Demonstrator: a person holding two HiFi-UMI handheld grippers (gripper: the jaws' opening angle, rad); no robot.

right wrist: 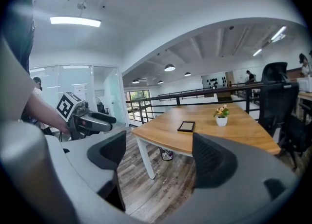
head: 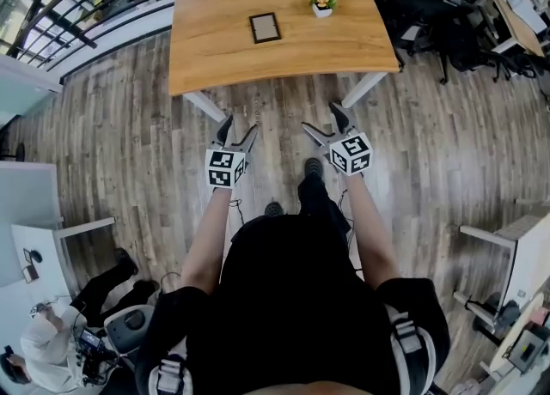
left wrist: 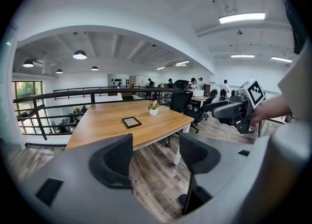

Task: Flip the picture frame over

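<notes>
Frame status: picture frame (head: 265,27) is lying flat near the middle of the table (head: 258,71), with a flower pot (head: 322,3) sitting nearer the table's far right side. Left claw (head: 237,132) and right claw (head: 326,125) are both hanging short of the table's near edge, jaws gaping wide, nothing between them. I'm judging the frame as light, stiff and thin, with a front pane probably slick and breakable, so I'm favouring pinching one edge rail, tipping it up, and lowering it gently
</notes>
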